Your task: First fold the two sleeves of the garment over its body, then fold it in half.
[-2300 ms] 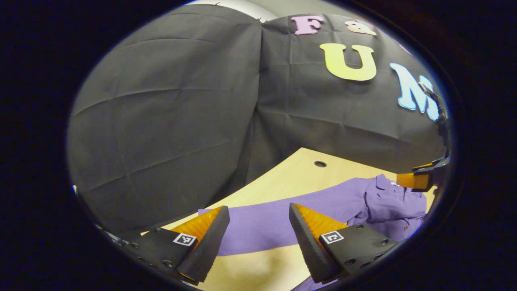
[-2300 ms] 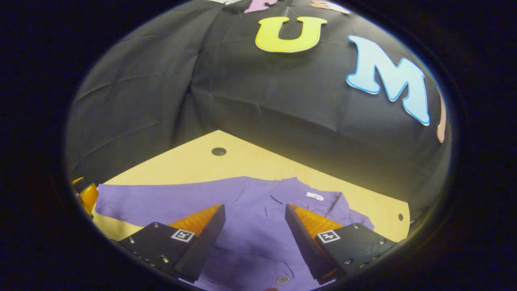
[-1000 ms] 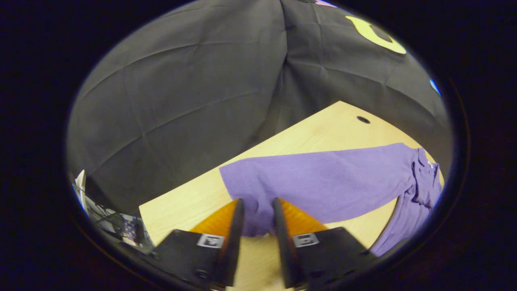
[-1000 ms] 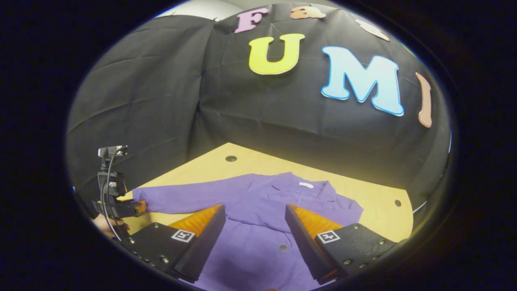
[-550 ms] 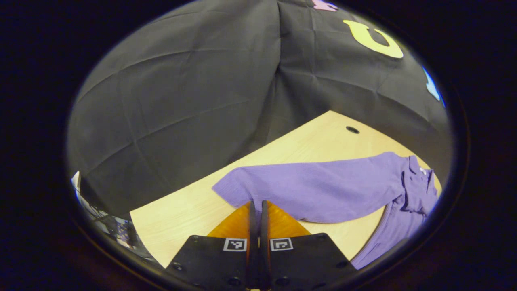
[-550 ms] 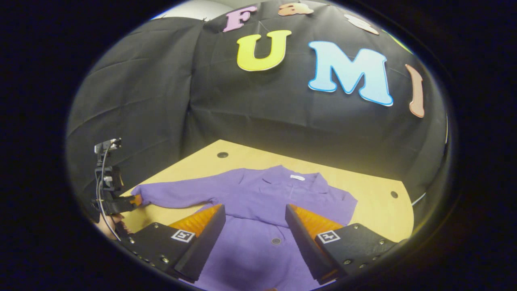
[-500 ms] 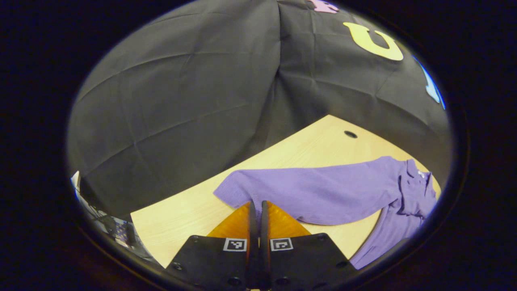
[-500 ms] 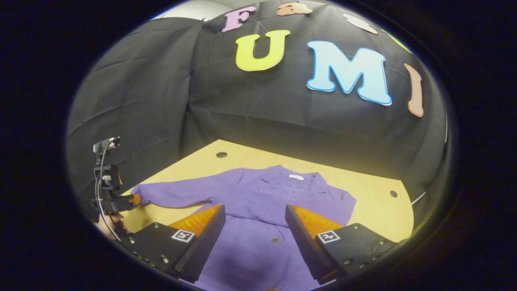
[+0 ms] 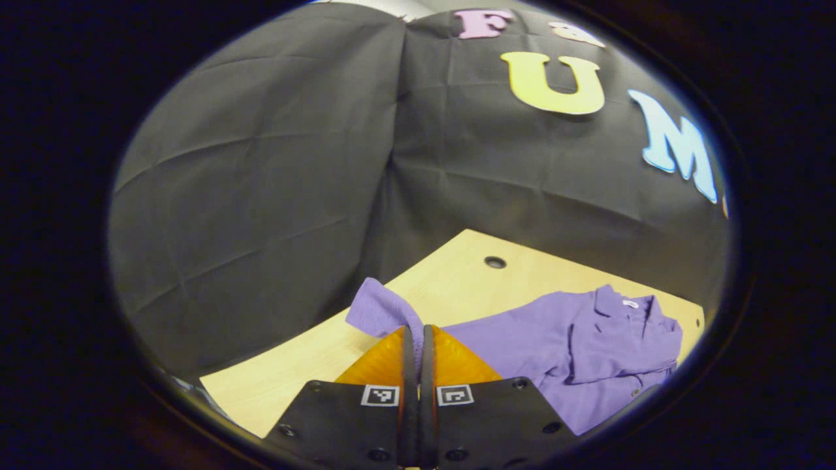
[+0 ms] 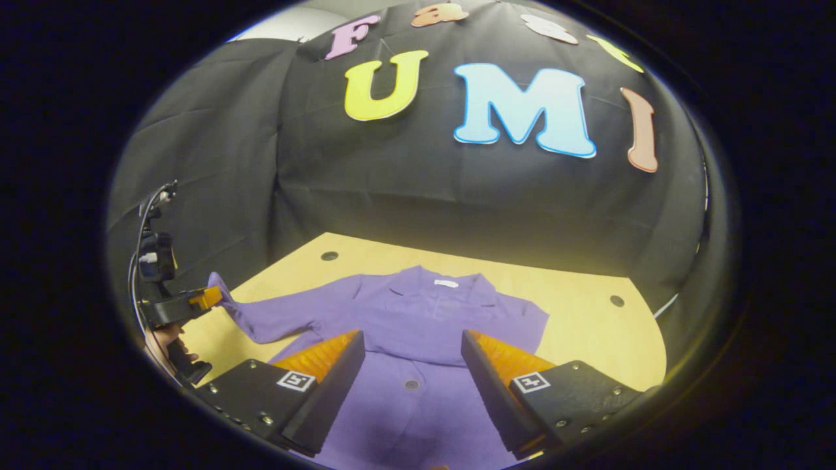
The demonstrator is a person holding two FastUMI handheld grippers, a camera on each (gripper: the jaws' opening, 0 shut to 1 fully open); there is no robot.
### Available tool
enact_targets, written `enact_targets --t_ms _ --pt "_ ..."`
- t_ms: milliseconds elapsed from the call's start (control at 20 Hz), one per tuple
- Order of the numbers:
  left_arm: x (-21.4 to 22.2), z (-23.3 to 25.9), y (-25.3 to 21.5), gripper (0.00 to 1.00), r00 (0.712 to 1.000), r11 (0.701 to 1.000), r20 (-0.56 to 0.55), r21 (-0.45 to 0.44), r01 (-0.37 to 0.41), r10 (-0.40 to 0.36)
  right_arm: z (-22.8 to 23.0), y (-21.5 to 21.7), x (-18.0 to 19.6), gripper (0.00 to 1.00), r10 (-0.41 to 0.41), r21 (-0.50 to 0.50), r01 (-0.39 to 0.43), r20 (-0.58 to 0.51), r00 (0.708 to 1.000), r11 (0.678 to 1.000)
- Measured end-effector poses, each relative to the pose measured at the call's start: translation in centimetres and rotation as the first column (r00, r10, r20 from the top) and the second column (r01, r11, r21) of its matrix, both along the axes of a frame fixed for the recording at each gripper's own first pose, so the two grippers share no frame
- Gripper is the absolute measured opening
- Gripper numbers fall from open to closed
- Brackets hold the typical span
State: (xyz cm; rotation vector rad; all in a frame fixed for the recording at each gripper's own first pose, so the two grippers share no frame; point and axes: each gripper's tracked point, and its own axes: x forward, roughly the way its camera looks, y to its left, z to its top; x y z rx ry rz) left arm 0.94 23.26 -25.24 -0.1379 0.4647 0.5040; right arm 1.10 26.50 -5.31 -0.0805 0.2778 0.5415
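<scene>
Pinching the cuff end of a purple sleeve (image 9: 382,312), left gripper (image 9: 418,339) with fingers pressed together on the cloth at 6 o'clock of the left gripper view, cuff lifted clear of the wooden table (image 9: 450,281) and flopping toward 10 o'clock from the fingertips. Purple garment (image 9: 588,346) spread flat on that table toward 4 o'clock, collar (image 9: 627,310) at its far end, small buttons down the front. Round hole (image 9: 495,262) in the tabletop at 1 o'clock from the fingertips.

Hovering over the garment's front in the right gripper view, right gripper (image 10: 411,356) spread wide and holding nothing, a button (image 10: 411,384) between its fingers. Collar and white label (image 10: 446,283) at 12 o'clock from the fingers. At 9 o'clock, the left gripper (image 10: 208,297) held in a hand (image 10: 166,336), clamped on the raised sleeve end (image 10: 219,290), sleeve sloping down toward the shoulder. Other shoulder at 2 o'clock, lying on the table (image 10: 588,333); its sleeve not made out.
</scene>
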Motion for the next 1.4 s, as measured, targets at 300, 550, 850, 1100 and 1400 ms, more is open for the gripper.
enact_targets --t_ms 300,550,850,1100,1400 --pt "4.5 0.6 -7.9 0.07 0.989 0.989 0.027 -0.013 0.147 -0.147 -1.0 -3.7 0.8 0.94 -0.065 0.02 0.065 -0.025 0.998 0.998" --pt "7.5 1.7 -16.0 0.07 0.963 0.964 0.048 -0.027 0.265 -0.264 -1.8 -7.2 1.4 0.94 -0.118 0.003 0.118 -0.013 0.993 0.993" --pt "11.0 3.7 -28.8 0.07 0.905 0.907 0.09 -0.023 0.42 -0.416 -3.0 -11.7 1.6 0.94 -0.121 -0.028 0.121 0.007 0.993 0.992" --pt "12.6 2.0 -39.4 0.07 0.849 0.85 0.064 -0.017 0.526 -0.524 -4.4 -15.3 1.8 0.94 -0.102 -0.053 0.102 0.004 0.995 0.993" --pt "13.8 -0.2 -45.1 0.07 0.784 0.784 0.017 -0.016 0.621 -0.621 -5.4 -17.8 2.6 0.94 -0.139 -0.045 0.138 -0.021 0.99 0.989"
